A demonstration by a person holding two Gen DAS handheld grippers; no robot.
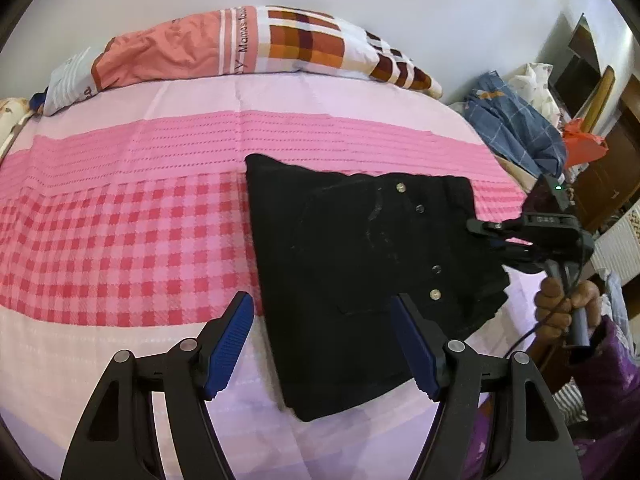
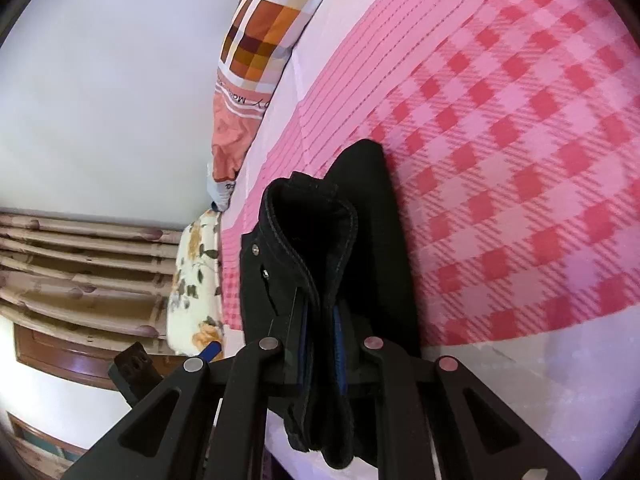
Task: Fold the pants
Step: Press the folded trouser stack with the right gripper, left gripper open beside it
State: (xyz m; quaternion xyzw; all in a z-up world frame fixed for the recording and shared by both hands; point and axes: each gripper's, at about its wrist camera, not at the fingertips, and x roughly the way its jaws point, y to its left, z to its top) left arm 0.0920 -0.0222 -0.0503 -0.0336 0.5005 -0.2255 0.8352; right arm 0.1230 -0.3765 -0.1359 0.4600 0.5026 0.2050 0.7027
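Black folded pants (image 1: 360, 248) with metal buttons lie on the pink checked bed sheet (image 1: 120, 220). My left gripper (image 1: 322, 300) hovers over their near left edge, open, its blue pads (image 1: 230, 344) pressing on nothing. At the right edge of the left wrist view, my right gripper (image 1: 480, 228) pinches the pants' right end, with a person's hand (image 1: 564, 308) on its handle. In the right wrist view, my right gripper (image 2: 320, 320) is shut on the bunched waistband of the pants (image 2: 360, 184), lifting that end slightly off the sheet.
A folded quilt (image 1: 240, 48) in orange and checks lies along the far side of the bed against the wall. A pile of blue and white clothes (image 1: 516, 120) sits beyond the bed's right side. A floral pillow (image 2: 196, 272) and wooden headboard (image 2: 80, 264) are at the bed's end.
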